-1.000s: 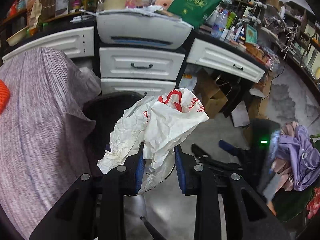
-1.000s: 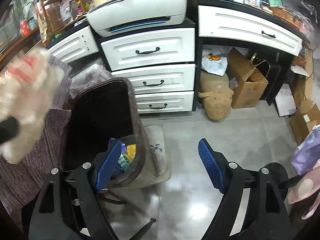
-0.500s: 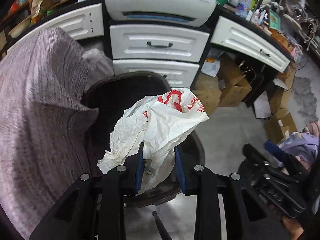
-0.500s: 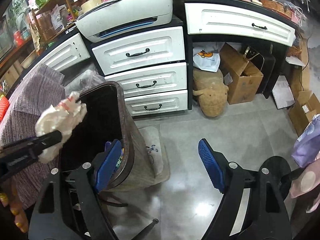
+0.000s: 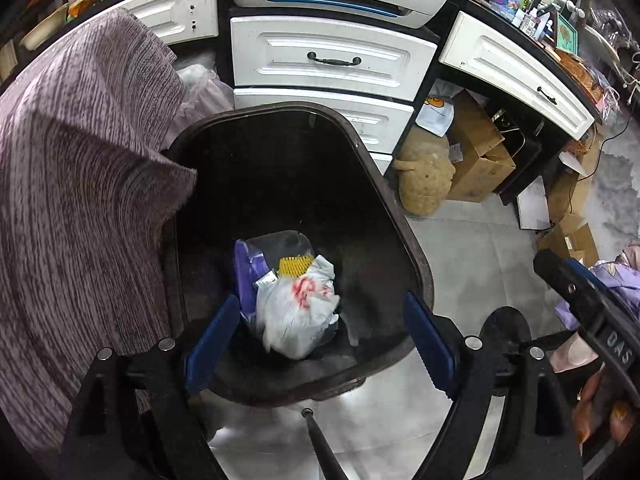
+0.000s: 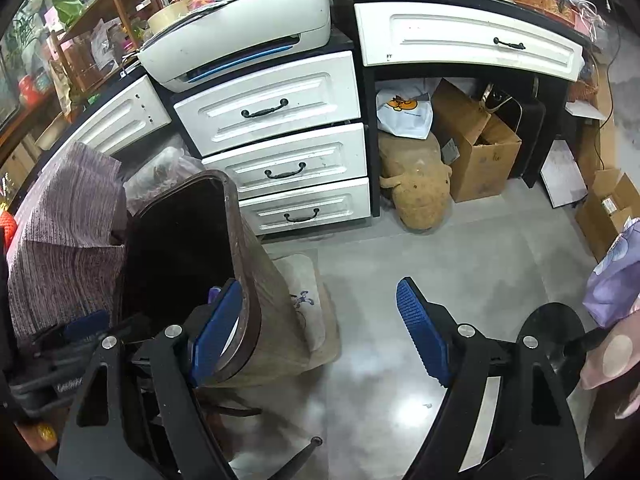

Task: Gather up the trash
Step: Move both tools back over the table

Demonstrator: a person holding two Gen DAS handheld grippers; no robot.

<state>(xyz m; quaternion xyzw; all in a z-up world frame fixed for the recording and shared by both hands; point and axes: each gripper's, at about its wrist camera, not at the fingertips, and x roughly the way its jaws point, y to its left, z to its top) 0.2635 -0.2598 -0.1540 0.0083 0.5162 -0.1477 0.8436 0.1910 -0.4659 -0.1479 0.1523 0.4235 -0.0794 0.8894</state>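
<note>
A crumpled white plastic bag with red print (image 5: 298, 312) lies at the bottom of the dark brown trash bin (image 5: 400, 216), on top of a purple wrapper and a yellow piece. My left gripper (image 5: 320, 304) hovers over the bin mouth. Its jaws are opening wide, and the bag lies loose well below them, touching neither pad. In the right wrist view the bin (image 6: 256, 304) stands at the left. My right gripper (image 6: 320, 286) is open beside it, holding nothing, its left finger close to the bin's rim.
White drawers (image 6: 276, 108) with a printer (image 6: 240, 36) on top stand behind the bin. A striped mauve cloth (image 5: 80, 200) drapes to the bin's left. Cardboard boxes (image 6: 476, 148) and a tan plush toy (image 6: 416, 188) sit under the desk. A mat (image 6: 304, 300) lies by the bin.
The left gripper sank over the bin and its jaws spread apart. The white bag left them and dropped into the bin. The right gripper stayed open and barely moved.
</note>
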